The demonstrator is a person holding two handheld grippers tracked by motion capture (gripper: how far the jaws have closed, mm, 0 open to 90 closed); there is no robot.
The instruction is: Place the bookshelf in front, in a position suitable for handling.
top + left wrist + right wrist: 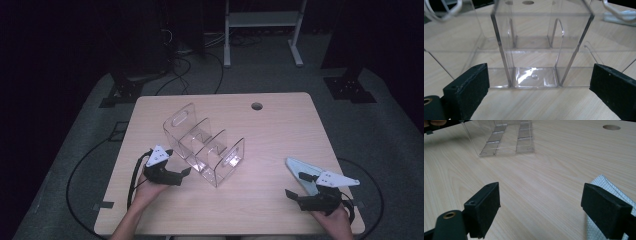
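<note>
While both grippers gape empty, left gripper [186, 172] (held level) faces the clear organizer [205, 147].

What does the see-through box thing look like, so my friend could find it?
Find the wooden table with the round hole. In its middle, beside the left gripper, stands a clear plastic organizer with upright dividers and an oval handle slot. Unlike the flat pale cloth, you can see through it.
</note>
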